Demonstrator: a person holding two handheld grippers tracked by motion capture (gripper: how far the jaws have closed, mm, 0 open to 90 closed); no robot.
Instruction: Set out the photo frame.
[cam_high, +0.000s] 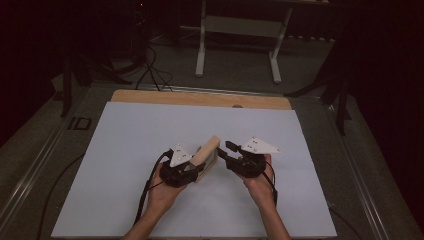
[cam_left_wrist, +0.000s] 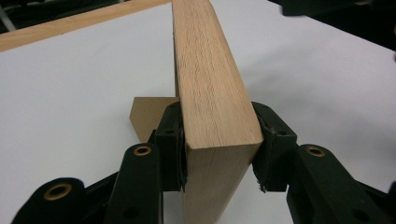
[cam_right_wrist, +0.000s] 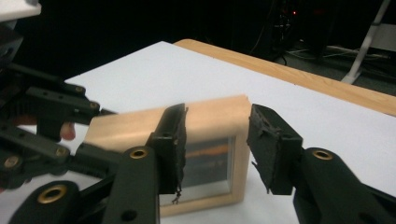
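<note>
Wooden picture frame (cam_left_wrist: 210, 93) is standing on the white table (cam_high: 125, 150), clenched between the left gripper (cam_left_wrist: 219, 154) jaws; the right gripper (cam_right_wrist: 215, 140), jaws parted, is closing in, probably for a handover.

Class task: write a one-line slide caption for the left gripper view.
Left tool shut on a wooden picture frame, above the white table.

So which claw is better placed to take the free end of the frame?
Right. The right claw is open with its jaws straddling the wooden frame's free corner; the left claw is clamped on the other end.
</note>
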